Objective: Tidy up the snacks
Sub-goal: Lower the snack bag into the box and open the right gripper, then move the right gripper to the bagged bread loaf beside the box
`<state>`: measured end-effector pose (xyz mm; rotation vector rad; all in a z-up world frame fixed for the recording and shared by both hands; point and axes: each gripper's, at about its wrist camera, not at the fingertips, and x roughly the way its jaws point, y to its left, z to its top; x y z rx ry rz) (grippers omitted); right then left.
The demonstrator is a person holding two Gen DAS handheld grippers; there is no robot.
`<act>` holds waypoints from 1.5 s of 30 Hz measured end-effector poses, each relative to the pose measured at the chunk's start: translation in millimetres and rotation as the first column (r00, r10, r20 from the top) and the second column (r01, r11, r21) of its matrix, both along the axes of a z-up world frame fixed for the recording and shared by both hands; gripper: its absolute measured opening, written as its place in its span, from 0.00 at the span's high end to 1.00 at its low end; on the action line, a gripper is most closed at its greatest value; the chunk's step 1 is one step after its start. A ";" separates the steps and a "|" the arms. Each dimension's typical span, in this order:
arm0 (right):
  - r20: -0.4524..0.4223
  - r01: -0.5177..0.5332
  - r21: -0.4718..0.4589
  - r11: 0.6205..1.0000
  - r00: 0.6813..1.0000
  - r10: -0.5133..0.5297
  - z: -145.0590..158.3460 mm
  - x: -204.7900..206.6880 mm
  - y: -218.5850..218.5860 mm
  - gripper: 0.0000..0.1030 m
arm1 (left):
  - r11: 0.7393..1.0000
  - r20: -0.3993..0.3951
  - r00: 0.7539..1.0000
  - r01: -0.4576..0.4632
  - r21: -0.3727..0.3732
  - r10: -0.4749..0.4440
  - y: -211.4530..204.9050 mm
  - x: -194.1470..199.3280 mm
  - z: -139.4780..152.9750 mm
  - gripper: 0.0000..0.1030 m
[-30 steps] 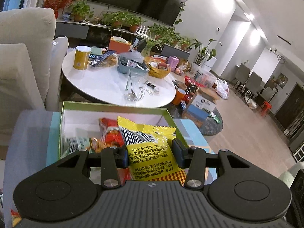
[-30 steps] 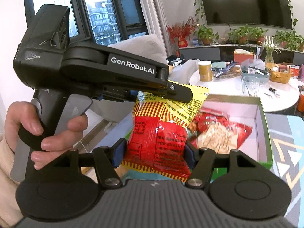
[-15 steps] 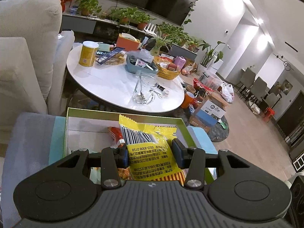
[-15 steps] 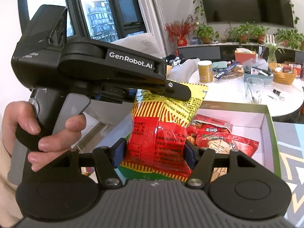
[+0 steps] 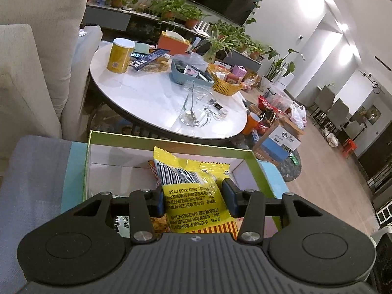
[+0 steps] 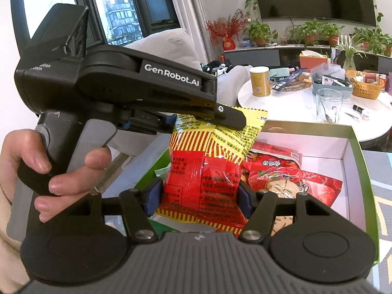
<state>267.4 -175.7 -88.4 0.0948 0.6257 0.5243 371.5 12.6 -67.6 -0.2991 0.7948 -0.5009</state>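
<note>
Both grippers are shut on the same yellow and red snack bag. My left gripper grips its yellow barcode end. My right gripper grips its red lower part, with the left gripper's body above it. The bag hangs over the left side of a green-rimmed box with a white inside. The box rim also shows in the left wrist view. Red snack packs lie in the box.
The box sits on a grey and blue cushioned surface. Behind it stands a round white table with a yellow can, a glass, baskets and clutter. A beige sofa is at the left.
Both grippers have pulled back and up with the bag. More of the box's white far wall shows, and the box sits lower in the left wrist view.
</note>
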 end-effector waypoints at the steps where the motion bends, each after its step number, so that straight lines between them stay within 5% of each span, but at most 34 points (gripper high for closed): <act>1: 0.000 0.001 -0.006 1.000 1.000 -0.001 -0.8 0.3 1.7 0.39 | 1.000 0.001 1.000 -0.002 0.007 0.002 -0.3 0.9 -1.1 0.59; 13: -0.026 0.011 -0.021 1.000 1.000 -0.012 -5.5 10.0 6.3 0.39 | 0.999 -0.025 0.999 -0.024 0.037 0.025 -0.7 12.7 -8.6 0.55; 19: -0.042 0.023 -0.022 0.999 0.999 -0.024 -5.7 12.2 7.3 0.37 | 0.995 0.035 0.996 -0.083 0.049 0.081 8.2 9.2 -2.2 0.51; 25: -0.041 0.065 -0.031 0.997 0.997 -0.066 -3.7 10.4 3.8 0.13 | 0.992 0.101 0.991 -0.101 0.077 0.094 17.3 -3.2 13.6 0.46; 31: 0.011 0.109 -0.032 0.994 0.994 -0.109 8.7 -0.6 -5.9 0.09 | 0.989 0.129 0.986 -0.114 0.091 0.102 30.7 -24.7 21.8 0.45; 45: 0.013 0.065 -0.004 0.998 0.998 -0.065 22.9 -43.4 -10.3 0.07 | 0.963 0.031 0.976 -0.216 0.158 0.214 92.8 -85.6 -8.2 0.44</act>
